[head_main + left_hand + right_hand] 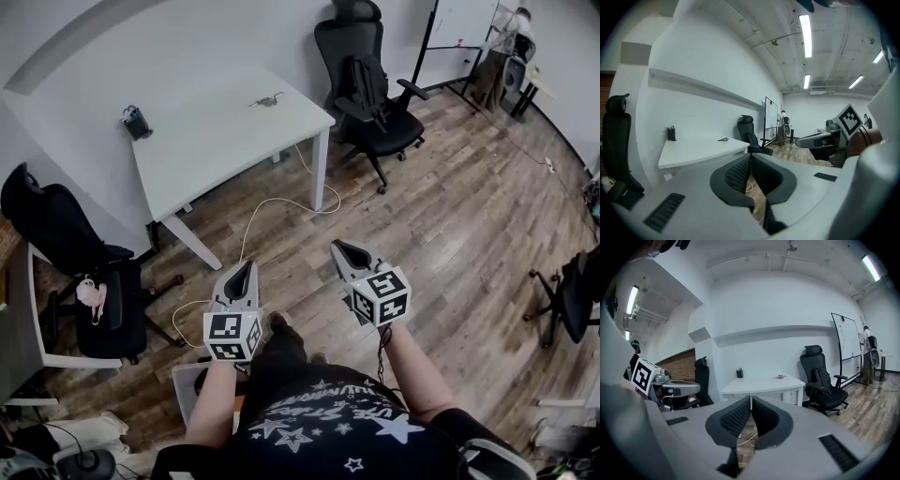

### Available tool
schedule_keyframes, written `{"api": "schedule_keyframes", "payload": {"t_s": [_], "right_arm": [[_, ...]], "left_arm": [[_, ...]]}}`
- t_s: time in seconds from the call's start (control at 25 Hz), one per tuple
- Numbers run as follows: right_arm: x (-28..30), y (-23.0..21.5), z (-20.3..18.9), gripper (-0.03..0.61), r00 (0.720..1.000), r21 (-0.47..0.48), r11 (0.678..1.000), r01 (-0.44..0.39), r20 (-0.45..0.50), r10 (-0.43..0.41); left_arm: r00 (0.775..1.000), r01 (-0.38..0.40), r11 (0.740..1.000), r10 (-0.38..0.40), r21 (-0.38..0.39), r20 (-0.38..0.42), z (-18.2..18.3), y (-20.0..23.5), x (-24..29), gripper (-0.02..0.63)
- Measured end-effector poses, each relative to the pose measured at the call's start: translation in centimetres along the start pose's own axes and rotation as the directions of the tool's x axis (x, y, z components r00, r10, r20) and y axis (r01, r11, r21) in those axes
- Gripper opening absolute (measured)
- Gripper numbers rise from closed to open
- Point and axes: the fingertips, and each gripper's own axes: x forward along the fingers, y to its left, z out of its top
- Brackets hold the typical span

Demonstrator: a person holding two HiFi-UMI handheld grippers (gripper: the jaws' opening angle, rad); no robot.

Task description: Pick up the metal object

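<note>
Our left claw is pressed together with nothing in it. Well ahead of it and slightly to its right, the metal object lies on the white tabletop. We judge it light, rigid and probably slick. It sits low, so we would pinch it across its narrow middle. It looks small, thin and grey, and finer detail is too small to tell. Our right claw is also together and empty, with the object well ahead to its left.
</note>
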Motion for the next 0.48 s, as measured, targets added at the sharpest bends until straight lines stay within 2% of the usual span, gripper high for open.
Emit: {"api": "schedule_keyframes", "payload": {"t_s": [0.24, 0.4, 0.48], "right_arm": [[1.9, -1.6, -1.6, 0.049, 0.998, 0.026, 0.999, -0.018, -0.052, 0.02], [4.5, -2.7, -1.1, 0.049, 0.997, 0.079, 0.995, -0.062, -0.036, 0.065], [6.2, -3.8, -0.7, 0.049, 0.997, 0.103, 0.993, -0.055, -0.04, 0.059]], "left_arm": [[1.0, -0.01, 1.0, 0.01, -0.013, -0.023, -0.6, 1.0, 2.1, 0.023], [0.999, -0.007, 0.999, 0.006, -0.033, -0.039, -1.1, 2.6, 4.9, 0.023], [0.999, 0.006, 0.999, -0.007, -0.049, -0.035, -0.9, 3.5, 6.8, 0.023]]}}
